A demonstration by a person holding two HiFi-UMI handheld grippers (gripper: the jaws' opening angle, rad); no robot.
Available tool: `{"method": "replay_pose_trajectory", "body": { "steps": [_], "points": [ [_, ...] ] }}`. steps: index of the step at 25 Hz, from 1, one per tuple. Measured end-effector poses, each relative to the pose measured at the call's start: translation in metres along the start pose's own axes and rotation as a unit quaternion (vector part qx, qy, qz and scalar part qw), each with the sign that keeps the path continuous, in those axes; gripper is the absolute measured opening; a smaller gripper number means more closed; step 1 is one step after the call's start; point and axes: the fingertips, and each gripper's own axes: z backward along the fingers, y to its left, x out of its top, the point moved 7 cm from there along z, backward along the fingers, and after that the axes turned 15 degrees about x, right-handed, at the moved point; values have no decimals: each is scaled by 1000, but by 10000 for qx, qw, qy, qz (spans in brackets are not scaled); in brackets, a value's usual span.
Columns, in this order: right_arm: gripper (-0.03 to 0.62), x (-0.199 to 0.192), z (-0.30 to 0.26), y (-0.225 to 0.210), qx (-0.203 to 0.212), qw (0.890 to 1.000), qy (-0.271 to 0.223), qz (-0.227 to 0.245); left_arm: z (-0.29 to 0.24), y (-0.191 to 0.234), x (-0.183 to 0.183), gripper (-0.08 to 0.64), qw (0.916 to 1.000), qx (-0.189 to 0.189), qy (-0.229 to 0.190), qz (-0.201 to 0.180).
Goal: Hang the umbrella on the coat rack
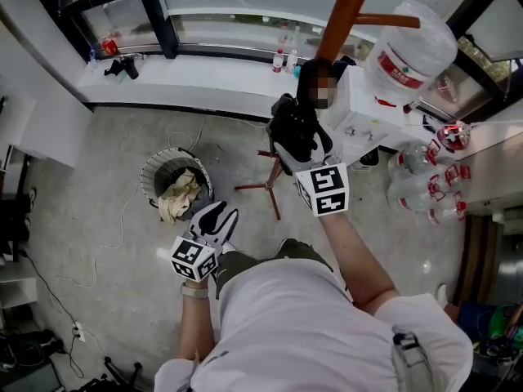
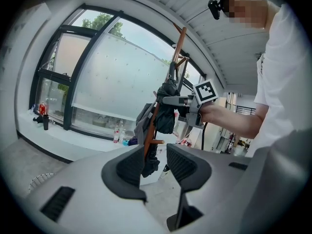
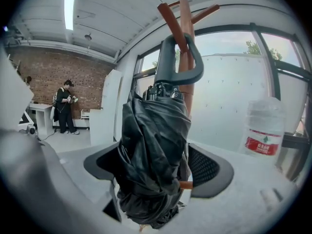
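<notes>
One wooden coat rack stands at the floor's window-side edge. Black folded umbrella hangs from an upper peg by its handle loop. Right gripper released, jaws spread wide around the canopy. Left gripper open, empty, well apart from the rack.

Open floor left of the coat rack, beyond a waste basket; right side crowded by water jugs.

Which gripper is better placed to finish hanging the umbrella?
The right gripper: its open jaws flank the umbrella, whose handle already hooks a peg; it likely only needs to back off. The left gripper is low, empty, away from the rack.
</notes>
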Motion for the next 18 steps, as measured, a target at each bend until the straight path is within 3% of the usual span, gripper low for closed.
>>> {"method": "replay_pose_trajectory", "body": {
  "steps": [9, 18],
  "points": [
    [403, -11, 35, 6, 151, 9984, -457, -309, -22, -16, 7, 126, 9983, -537, 97, -228],
    [373, -21, 79, 9, -10, 9962, -712, -508, -50, -41, 27, 126, 9913, -1203, 156, -514]
  ]
}}
